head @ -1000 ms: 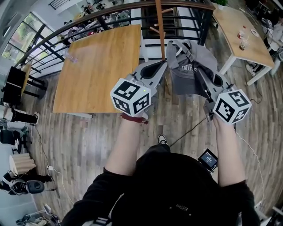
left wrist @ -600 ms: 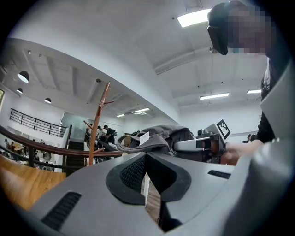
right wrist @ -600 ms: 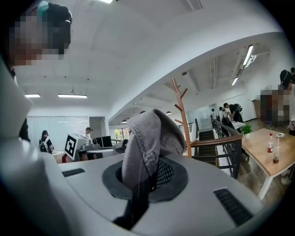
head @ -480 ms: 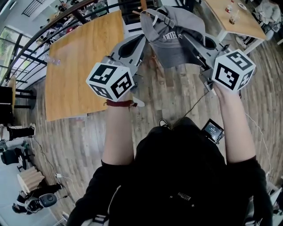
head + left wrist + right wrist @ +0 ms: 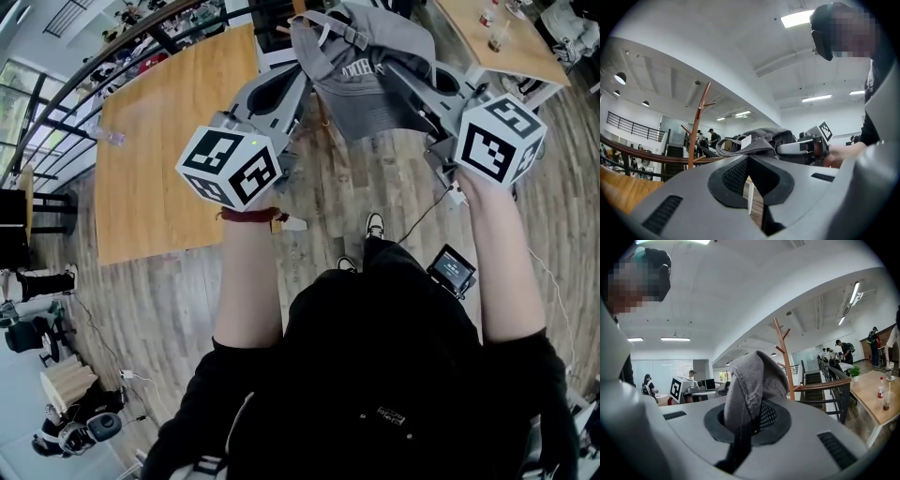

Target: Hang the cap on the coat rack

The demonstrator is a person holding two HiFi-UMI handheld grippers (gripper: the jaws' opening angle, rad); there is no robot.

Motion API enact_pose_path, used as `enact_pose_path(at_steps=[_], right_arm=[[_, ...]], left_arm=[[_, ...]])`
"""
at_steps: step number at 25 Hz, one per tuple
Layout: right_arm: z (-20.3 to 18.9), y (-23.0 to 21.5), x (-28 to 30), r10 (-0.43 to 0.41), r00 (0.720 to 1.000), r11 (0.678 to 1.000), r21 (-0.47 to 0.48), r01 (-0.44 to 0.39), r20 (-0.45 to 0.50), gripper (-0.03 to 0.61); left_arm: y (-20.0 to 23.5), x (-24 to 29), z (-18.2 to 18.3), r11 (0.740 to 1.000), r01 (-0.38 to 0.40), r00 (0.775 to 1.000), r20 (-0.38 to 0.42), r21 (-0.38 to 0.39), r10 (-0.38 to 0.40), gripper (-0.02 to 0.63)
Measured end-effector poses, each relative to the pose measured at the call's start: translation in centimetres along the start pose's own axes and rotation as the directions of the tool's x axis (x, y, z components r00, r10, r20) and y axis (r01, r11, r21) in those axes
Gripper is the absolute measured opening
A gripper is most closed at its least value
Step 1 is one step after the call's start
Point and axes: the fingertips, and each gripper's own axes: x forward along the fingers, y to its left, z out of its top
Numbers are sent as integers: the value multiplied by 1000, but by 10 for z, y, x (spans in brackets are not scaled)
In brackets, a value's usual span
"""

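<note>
Pinching opposite cap [image 5: 375, 84] edges, left gripper [image 5: 749, 157] and right gripper [image 5: 745, 418] fingers are closed, coat rack [image 5: 783, 352] beyond.

I hold both forearms [image 5: 251, 281] stretched forward, bare below black sleeves. My left gripper [image 5: 749, 158] points level, its jaws drawn together at the tips on the edge of the cap [image 5: 375, 66]. My right gripper [image 5: 743, 416], level too, is clamped on the cap's fabric. The two grippers angle inward toward each other.
</note>
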Motion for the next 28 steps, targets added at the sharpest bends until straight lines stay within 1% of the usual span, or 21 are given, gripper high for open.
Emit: enact_pose_path(at_steps=[3, 6, 9, 13, 15, 17, 21, 24, 26, 28], right_arm=[[9, -21, 6, 14, 1000, 1000, -2, -14, 0, 26], [19, -41, 22, 37, 999, 999, 1, -37, -3, 26], [33, -51, 37, 58, 998, 998, 9, -58, 17, 26], [44, -60, 44, 101, 994, 995, 16, -101, 44, 26], [51, -64, 46, 124, 991, 992, 5, -125, 55, 27], [62, -76, 48, 134, 989, 991, -2, -134, 61, 27], [82, -104, 47, 152, 987, 988, 13, -153, 53, 27], [88, -117, 56, 164, 986, 986, 15, -165, 29, 28], [81, -118, 65, 171, 985, 985, 17, -172, 23, 28], [70, -117, 65, 176, 984, 984, 21, -177, 30, 28]], left_arm=[[8, 23, 4, 1000, -10, 1000, -2, 2, 10, 5], [28, 43, 12, 1000, -27, 1000, 3, -2, 27, 5], [43, 53, 26, 999, -33, 999, 7, 21, 32, 5], [47, 62, 39, 998, -37, 999, 30, 47, 35, 5], [50, 67, 47, 997, -41, 998, 44, 66, 39, 5], [52, 81, 56, 996, -44, 998, 52, 79, 40, 5], [55, 112, 70, 995, -52, 998, 48, 80, 48, 5], [67, 126, 70, 997, -55, 998, 38, 59, 53, 5], [75, 124, 62, 996, -62, 998, 29, 57, 61, 5], [73, 121, 53, 996, -62, 998, 21, 66, 61, 5]])
